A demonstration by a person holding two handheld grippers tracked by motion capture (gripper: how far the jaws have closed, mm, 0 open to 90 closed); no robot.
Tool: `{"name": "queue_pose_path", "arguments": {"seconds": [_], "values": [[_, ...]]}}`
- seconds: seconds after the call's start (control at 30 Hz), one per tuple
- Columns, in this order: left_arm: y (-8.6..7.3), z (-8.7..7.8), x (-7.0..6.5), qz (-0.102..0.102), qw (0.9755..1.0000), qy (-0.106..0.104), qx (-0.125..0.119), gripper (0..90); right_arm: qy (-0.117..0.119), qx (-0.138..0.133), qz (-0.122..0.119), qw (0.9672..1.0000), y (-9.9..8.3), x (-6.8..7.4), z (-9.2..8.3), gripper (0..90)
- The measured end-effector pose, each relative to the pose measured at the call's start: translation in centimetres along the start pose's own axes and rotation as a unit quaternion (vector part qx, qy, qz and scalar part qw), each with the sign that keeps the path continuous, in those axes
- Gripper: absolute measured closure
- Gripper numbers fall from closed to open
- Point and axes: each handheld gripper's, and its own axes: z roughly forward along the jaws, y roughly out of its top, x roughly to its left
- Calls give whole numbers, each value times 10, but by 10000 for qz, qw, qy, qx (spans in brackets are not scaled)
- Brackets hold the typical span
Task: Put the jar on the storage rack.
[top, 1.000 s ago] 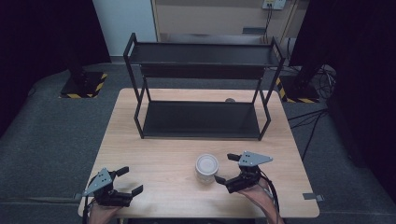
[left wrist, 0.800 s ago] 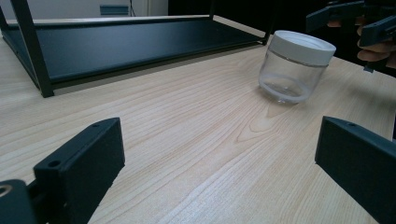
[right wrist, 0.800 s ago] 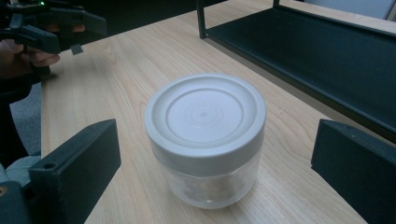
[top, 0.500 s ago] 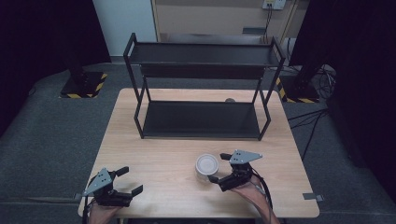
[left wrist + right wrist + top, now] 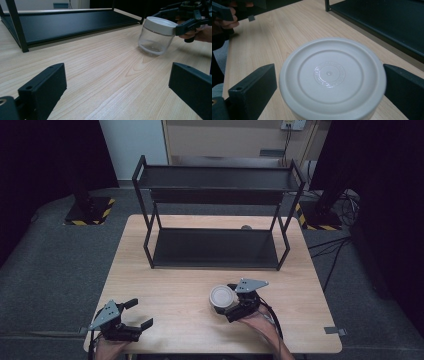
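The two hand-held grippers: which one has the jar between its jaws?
The right hand-held gripper: its jaws stand on either side of the white-lidded clear jar. The left hand-held gripper stands open over bare table, apart from the jar.

jar (image 5: pixel 332 80) base cut off by lower edge, small object (image 5: pixel 245 227) behind rack (image 5: pixel 215 249) too small to identify

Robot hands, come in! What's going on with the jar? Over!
Right gripper open, jaws straddling the white lid of the clear jar. Left gripper open, idle. Jar standing on the table. Path clear.
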Motion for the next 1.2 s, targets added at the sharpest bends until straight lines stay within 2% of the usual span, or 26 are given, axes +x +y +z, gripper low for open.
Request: {"name": "queue_pose_path", "arguments": {"seconds": [0.33, 0.5, 0.6, 1.2], "values": [[0, 0, 0, 0, 10000, 1, 8, 2, -44, 103, -9, 9999, 0, 1, 16, 24], [0, 0, 0, 0, 10000, -3, 4, 2, -141, 155, -69, 9998, -2, 0, 20, 72], [0, 0, 0, -2, 10000, -3, 0, 2, -202, 131, -181, 9995, -4, 1, 20, 91], [0, 0, 0, -5, 10000, -7, -1, 2, -323, 89, -236, 9992, -2, 5, 20, 98]]}}
